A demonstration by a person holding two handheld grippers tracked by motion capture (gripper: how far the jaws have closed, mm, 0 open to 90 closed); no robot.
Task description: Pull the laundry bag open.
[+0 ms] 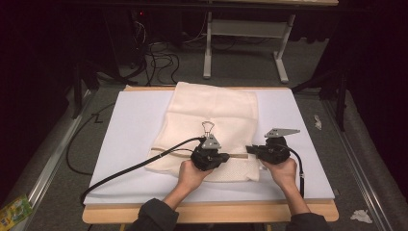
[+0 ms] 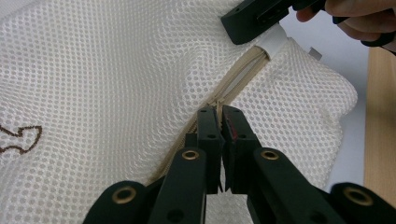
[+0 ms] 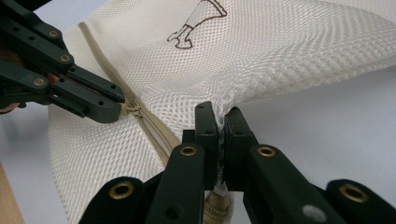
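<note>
While both are clenching: left tool [image 2: 221, 112] is pinching the beige zipper [image 2: 243, 74]; right tool [image 3: 221, 116] is gripping mesh.
Bag: cream mesh laundry bag [image 1: 211, 115] is lying mid-tabletop [image 1: 130, 144], reaching its far edge.

Dim room, dark vignetted surround, tabletop [image 1: 134, 144] lit from above, soft shadows, high view slightly soft, close views sharp, near parts blurred.

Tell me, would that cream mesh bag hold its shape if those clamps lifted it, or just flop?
Probably flop: the mesh bag already puckers and tents where the right gripper pinches its edge. It looks light, being thin open netting lying almost flat. The zipper, held by the left gripper, may be its only stiffer line.
</note>
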